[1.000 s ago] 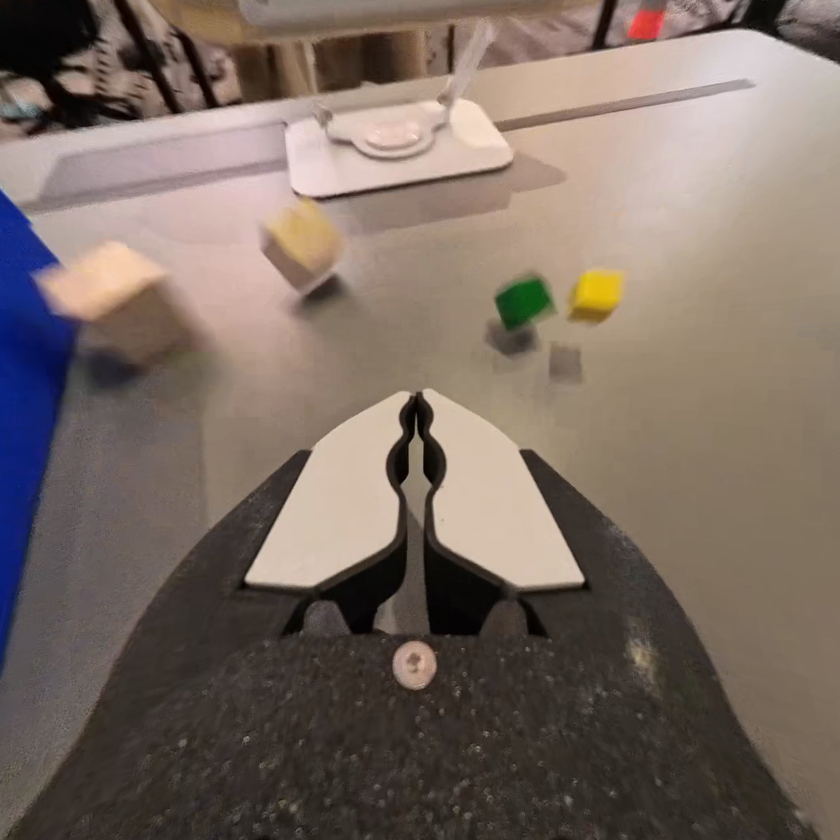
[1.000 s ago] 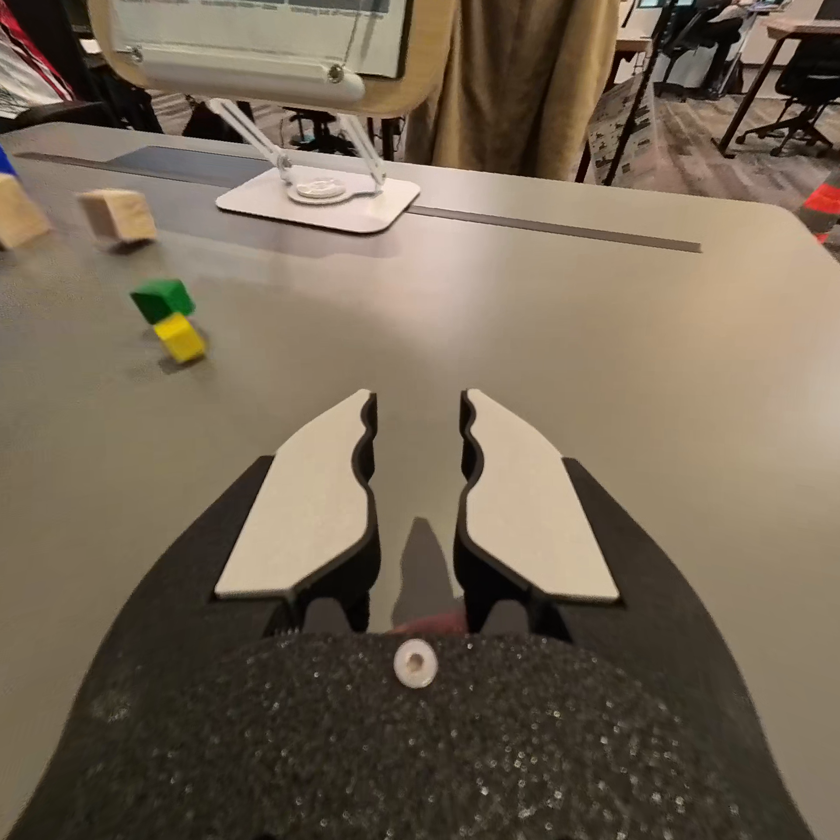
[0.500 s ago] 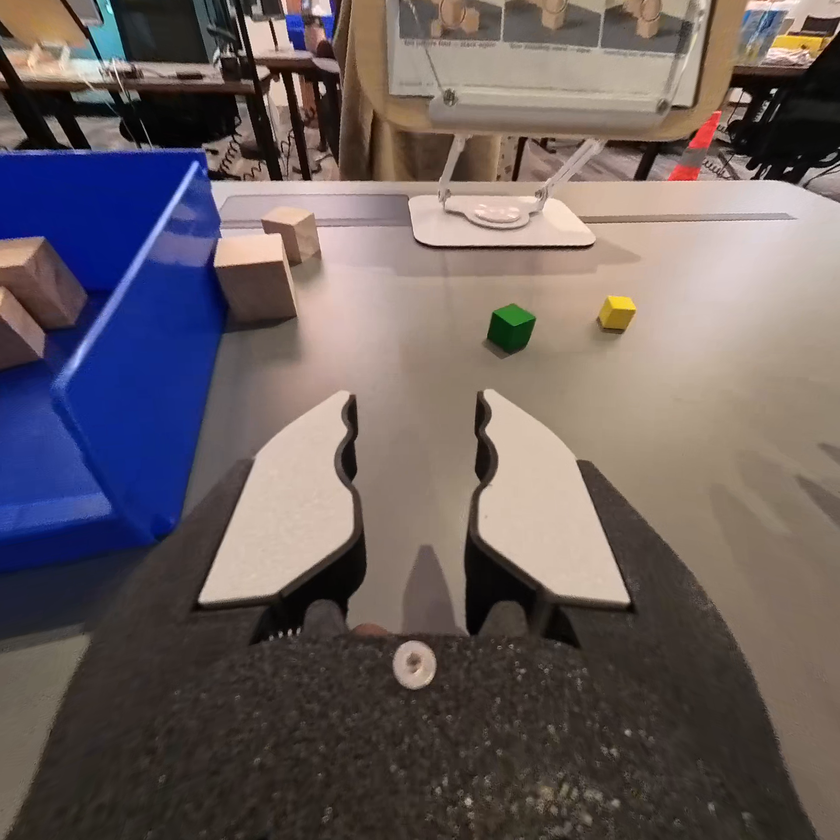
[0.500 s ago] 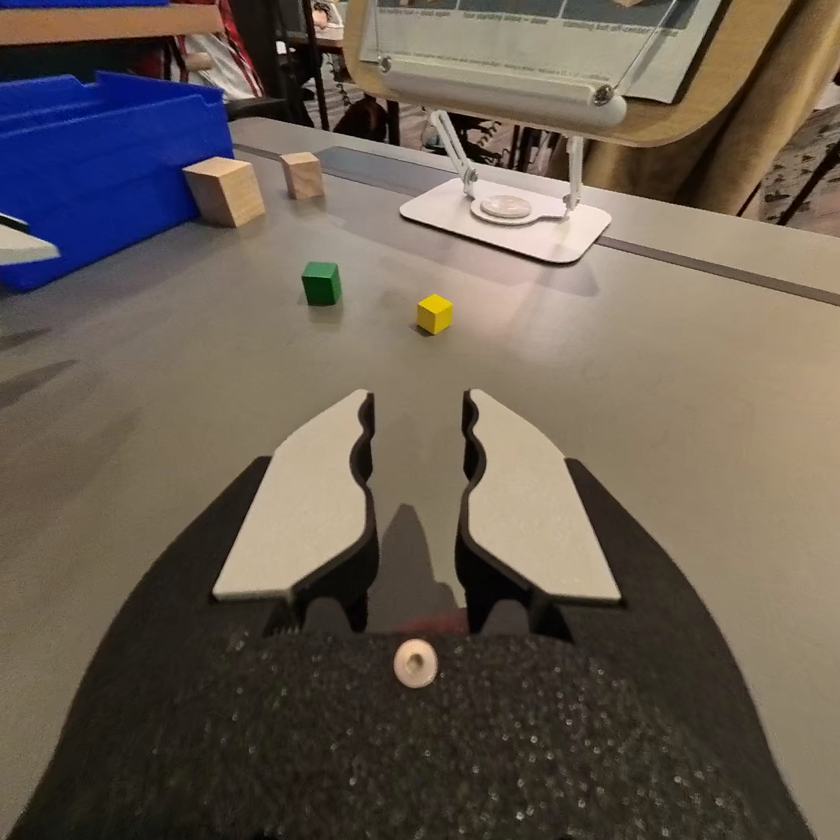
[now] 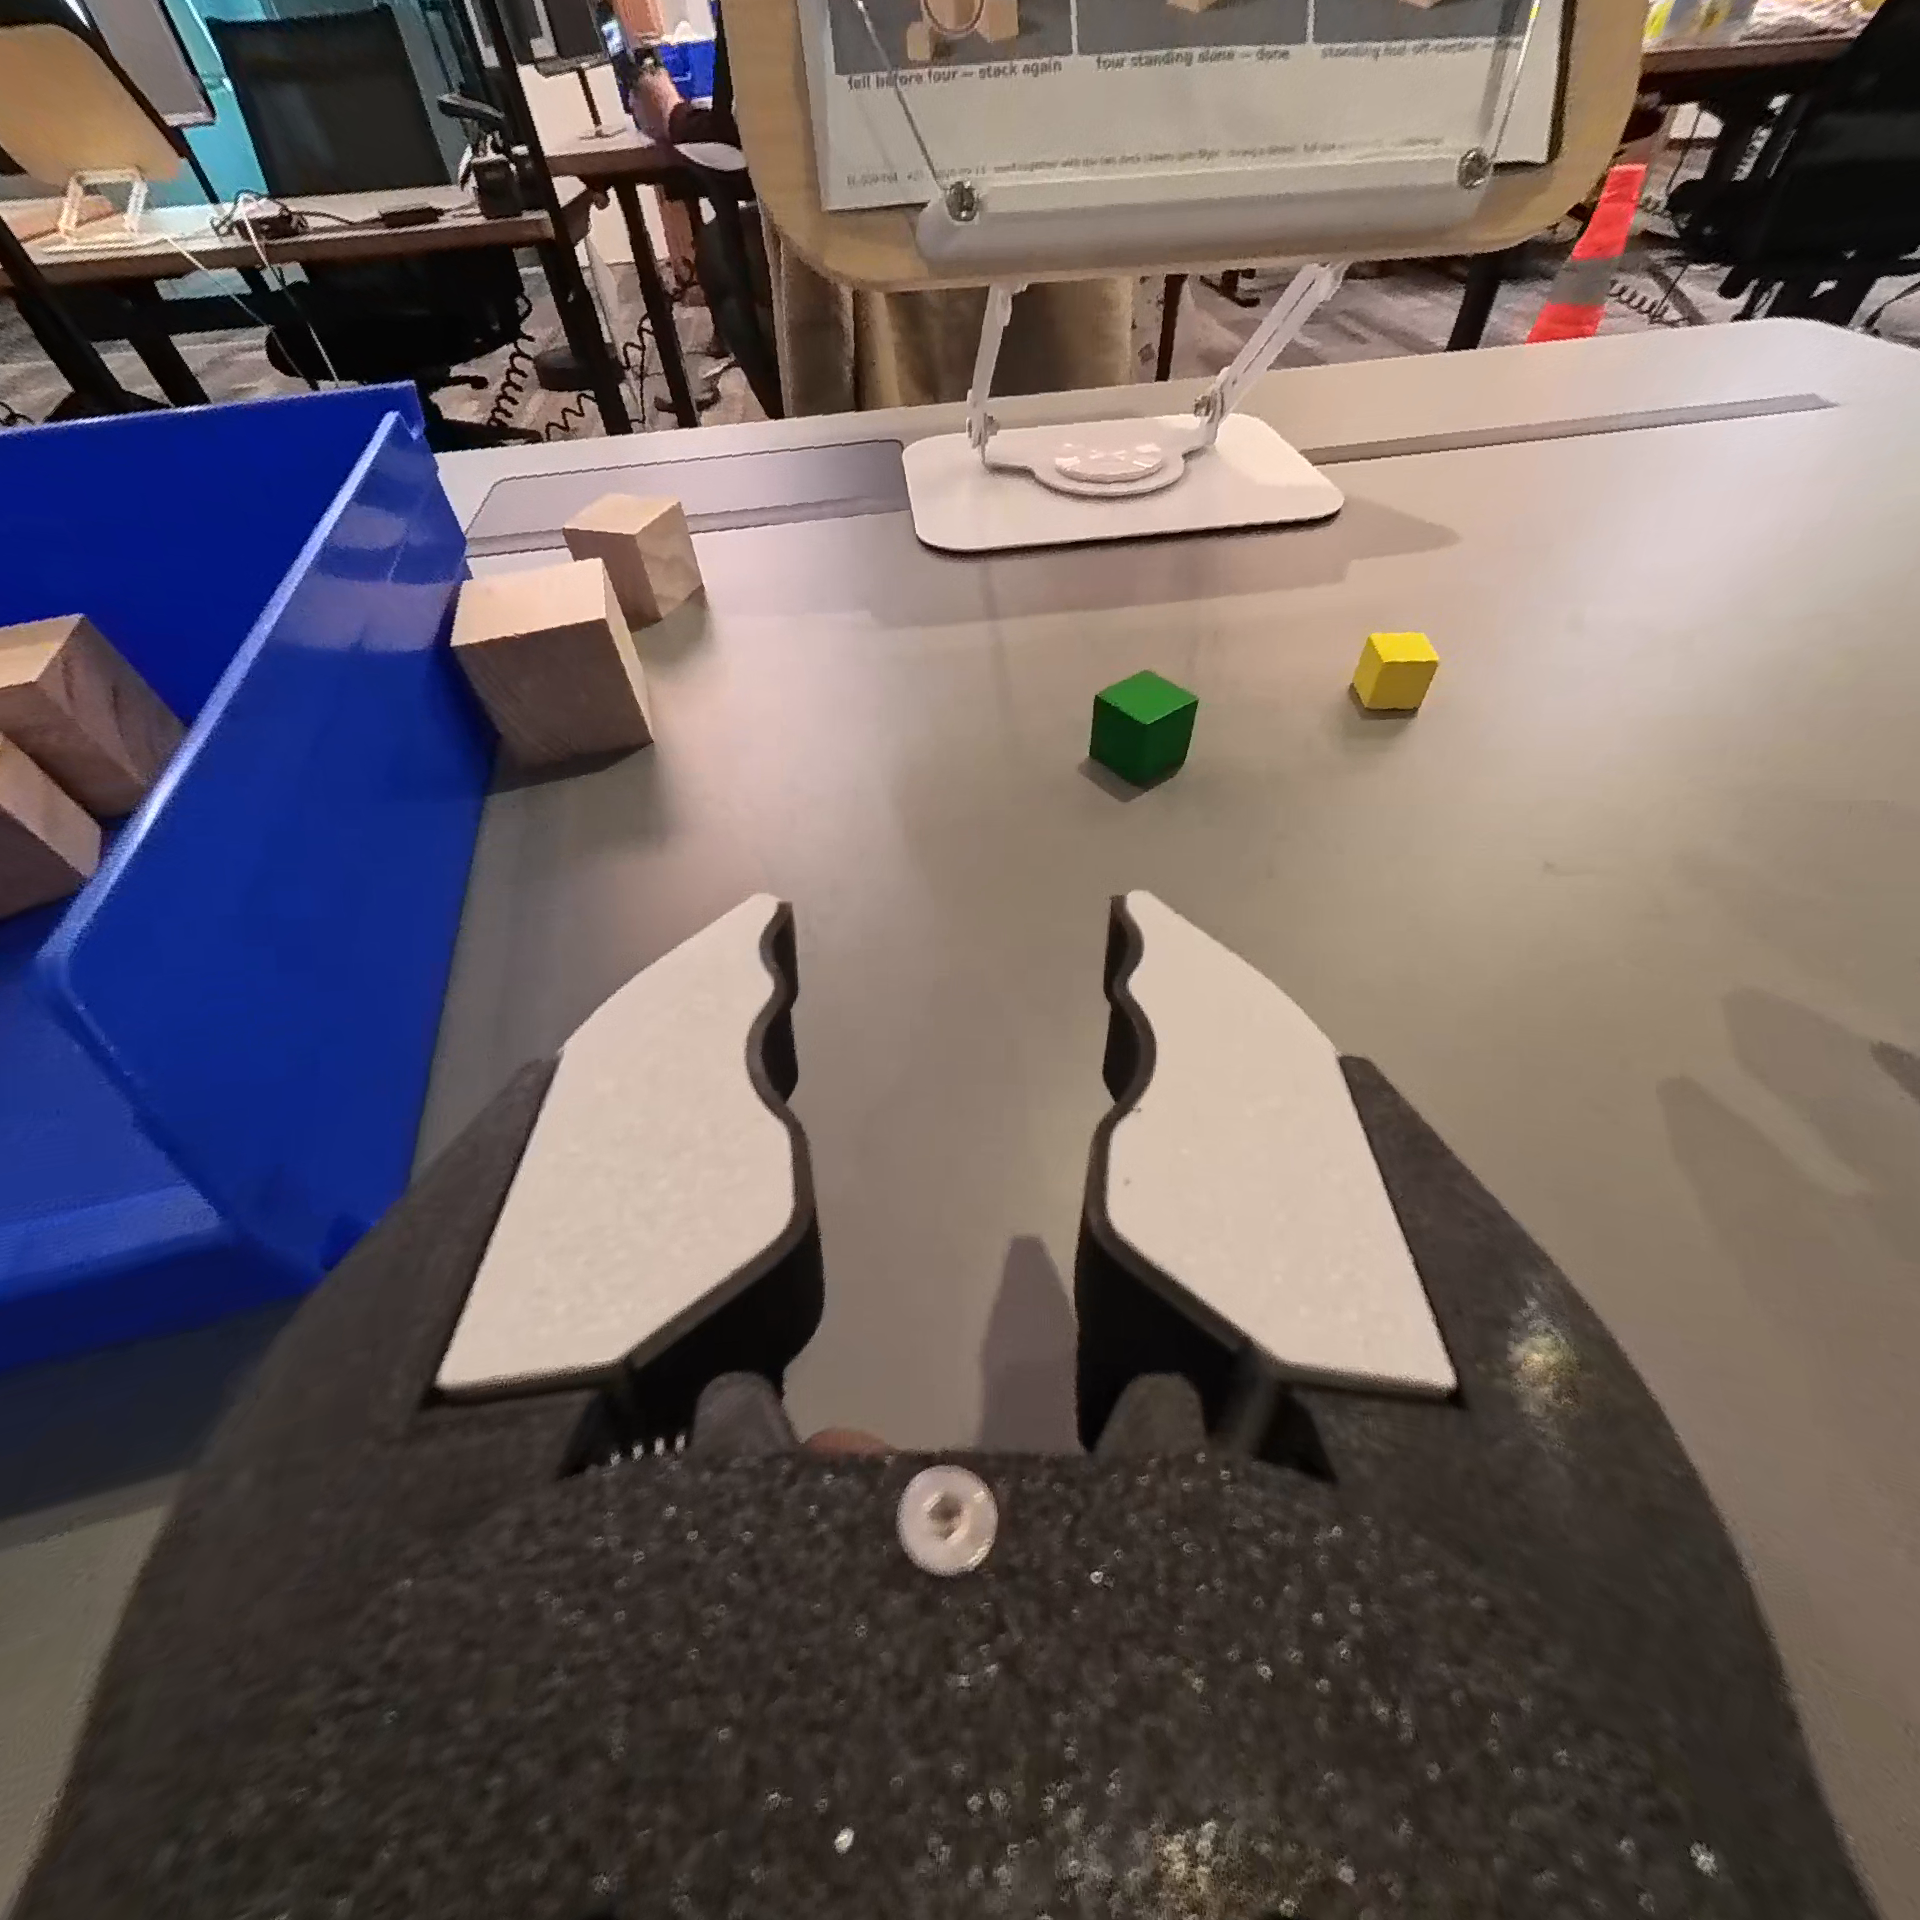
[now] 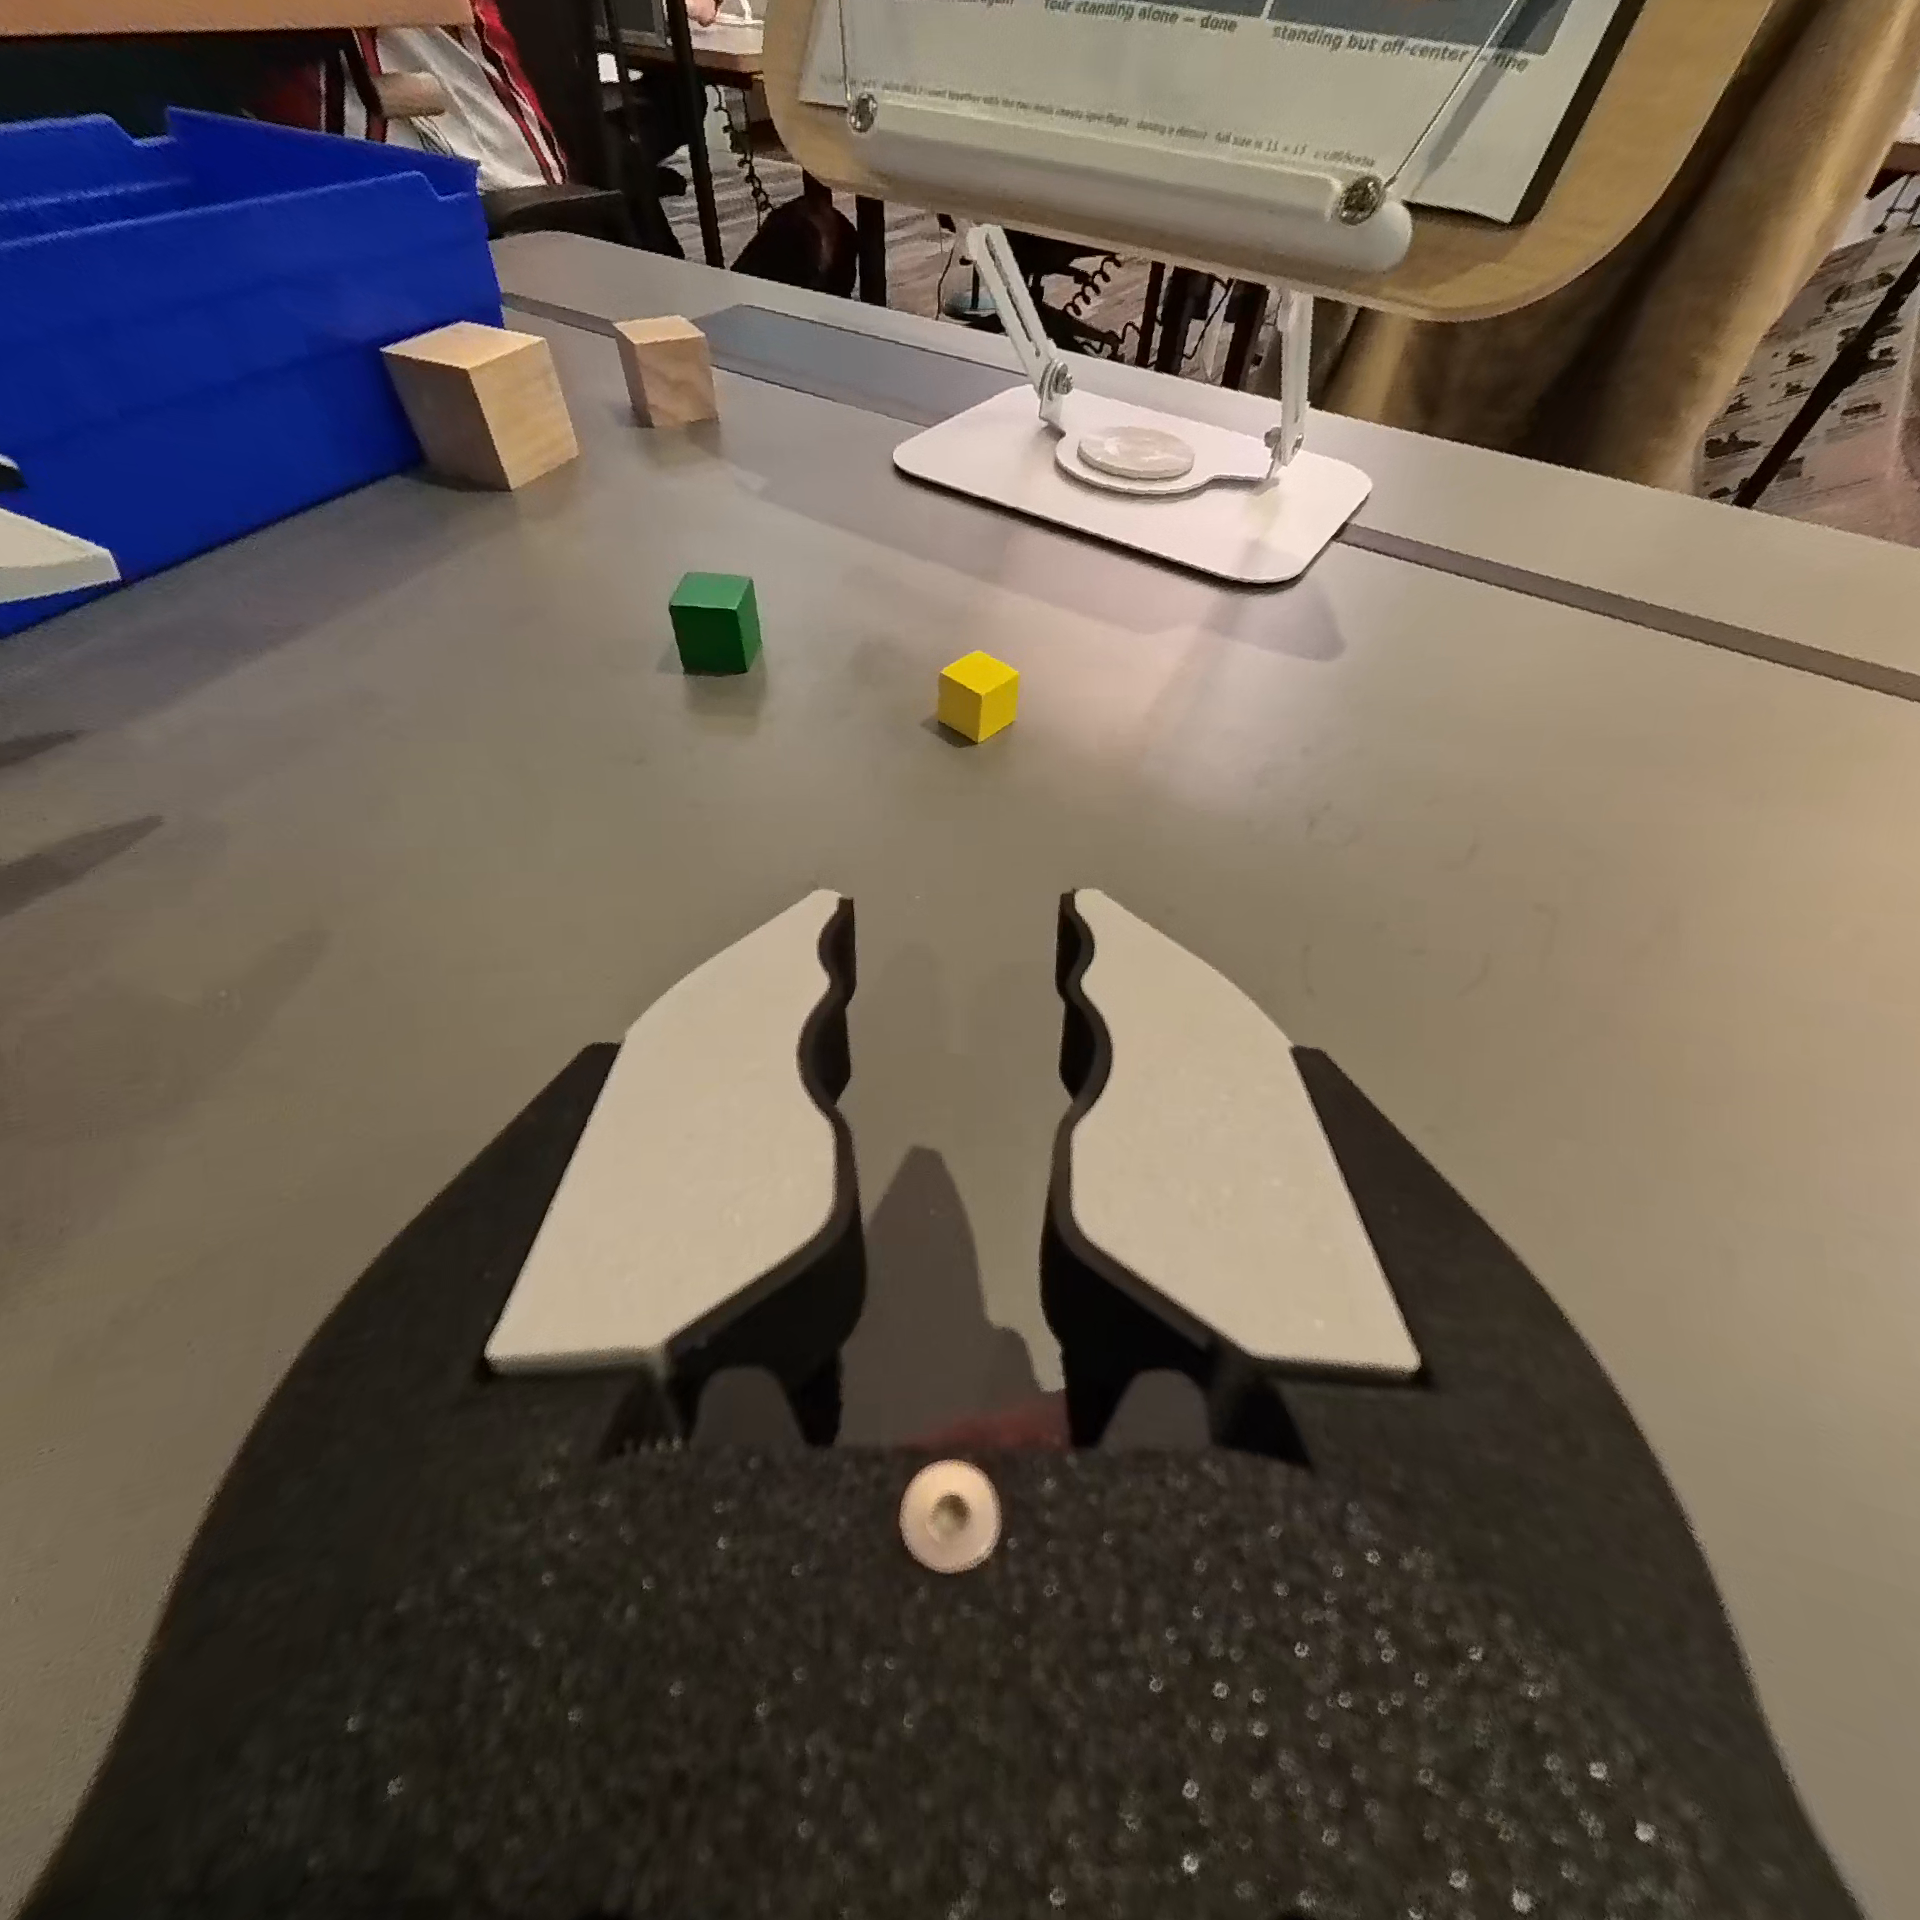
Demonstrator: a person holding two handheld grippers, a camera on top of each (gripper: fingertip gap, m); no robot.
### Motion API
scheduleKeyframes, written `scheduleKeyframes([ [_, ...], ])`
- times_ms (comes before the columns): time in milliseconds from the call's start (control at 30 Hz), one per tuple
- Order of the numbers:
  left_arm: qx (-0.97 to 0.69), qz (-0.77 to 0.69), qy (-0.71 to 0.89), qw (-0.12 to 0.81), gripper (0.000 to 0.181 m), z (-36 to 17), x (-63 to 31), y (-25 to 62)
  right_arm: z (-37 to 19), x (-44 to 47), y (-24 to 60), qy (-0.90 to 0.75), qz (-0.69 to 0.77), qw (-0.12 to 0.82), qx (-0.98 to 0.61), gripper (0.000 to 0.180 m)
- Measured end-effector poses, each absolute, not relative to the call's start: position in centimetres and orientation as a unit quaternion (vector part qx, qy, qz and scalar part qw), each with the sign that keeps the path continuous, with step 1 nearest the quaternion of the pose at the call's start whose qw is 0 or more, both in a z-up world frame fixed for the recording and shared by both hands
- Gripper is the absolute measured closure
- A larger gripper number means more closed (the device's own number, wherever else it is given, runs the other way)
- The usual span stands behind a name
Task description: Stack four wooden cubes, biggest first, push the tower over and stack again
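Observation:
Four cubes lie apart on the grey table [image 5: 1455, 935]. The big plain wooden cube [image 5: 551, 665] [image 6: 480, 403] rests against the blue bin. A smaller plain wooden cube [image 5: 636, 556] [image 6: 667, 371] stands just behind it. A green cube [image 5: 1141, 725] [image 6: 715, 621] and a smaller yellow cube [image 5: 1395, 671] [image 6: 977, 694] sit mid-table. My left gripper [image 5: 948, 920] is open and empty, well short of the cubes. My right gripper [image 6: 956, 909] is open and empty, short of the yellow cube. A fingertip [image 6: 52, 556] of the left gripper shows at the left edge of the right wrist view.
A blue bin [image 5: 260, 831] [image 6: 208, 312] stands at the left with more wooden blocks [image 5: 73, 707] inside. A white stand [image 5: 1122, 483] [image 6: 1132, 478] holding an instruction board sits at the back of the table. Chairs and desks stand beyond. Measured from the fingertips, the green cube [image 5: 1141, 725] is 15 cm or so from the left gripper and 20 cm from the right.
The tumbling cubes have come to rest. My left gripper has opened from shut and drawn back. Both grippers have swung to face the cubes and now hold nearly still.

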State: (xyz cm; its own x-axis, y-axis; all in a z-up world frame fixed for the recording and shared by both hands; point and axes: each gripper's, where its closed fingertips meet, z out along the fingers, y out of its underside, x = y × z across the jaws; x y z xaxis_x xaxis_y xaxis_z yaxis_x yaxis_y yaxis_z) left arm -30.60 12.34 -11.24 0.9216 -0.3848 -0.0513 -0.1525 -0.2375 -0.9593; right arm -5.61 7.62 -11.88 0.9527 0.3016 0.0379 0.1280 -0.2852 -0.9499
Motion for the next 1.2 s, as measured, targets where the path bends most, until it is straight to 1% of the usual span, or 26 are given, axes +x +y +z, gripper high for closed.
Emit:
scheduleKeyframes([
  [367,-0.775,-0.085,0.193,0.596,0.124,-11.3,-30.0,12.0,-11.7,-5.5,7.4,-0.135,0.064,0.589,-0.794,0.144],
  [500,-0.785,-0.098,0.212,0.574,0.122,-11.9,-29.3,11.7,-11.8,-5.6,7.4,-0.136,0.065,0.587,-0.795,0.144],
  [600,-0.793,-0.089,0.305,0.52,0.116,-11.5,-28.4,11.9,-11.6,-5.5,7.4,-0.134,0.066,0.591,-0.793,0.145],
  [667,-0.775,-0.008,0.387,0.499,0.114,-9.2,-29.8,14.1,-11.7,-5.6,7.4,-0.137,0.07,0.588,-0.794,0.145],
  [700,-0.76,0.042,0.43,0.486,0.116,-7.7,-30.7,15.7,-11.8,-5.7,7.4,-0.138,0.071,0.586,-0.795,0.145],
  [733,-0.745,0.082,0.474,0.462,0.117,-6.4,-31.5,17.6,-11.8,-5.7,7.4,-0.14,0.073,0.584,-0.796,0.145],
  [800,-0.731,0.13,0.551,0.381,0.113,-5.5,-33.0,21.4,-12.0,-5.9,7.4,-0.146,0.076,0.579,-0.798,0.145],
  [867,-0.726,0.166,0.607,0.276,0.109,-6.3,-34.9,25.0,-12.0,-6.1,7.4,-0.151,0.078,0.577,-0.799,0.145],
  [933,-0.703,0.222,0.647,0.192,0.107,-7.2,-36.8,28.5,-12.1,-6.2,7.4,-0.154,0.081,0.576,-0.799,0.145],
  [1000,-0.675,0.248,0.681,0.136,0.112,-8.4,-37.6,30.9,-12.2,-6.3,7.4,-0.158,0.084,0.573,-0.8,0.145],
  [1100,-0.675,0.228,0.697,0.081,0.106,-10.6,-37.1,32.9,-12.1,-6.5,7.3,-0.163,0.087,0.573,-0.799,0.145],
  [1200,-0.679,0.223,0.699,0.032,0.104,-12.7,-37.2,34.3,-11.9,-6.5,7.2,-0.165,0.089,0.578,-0.794,0.146],
])
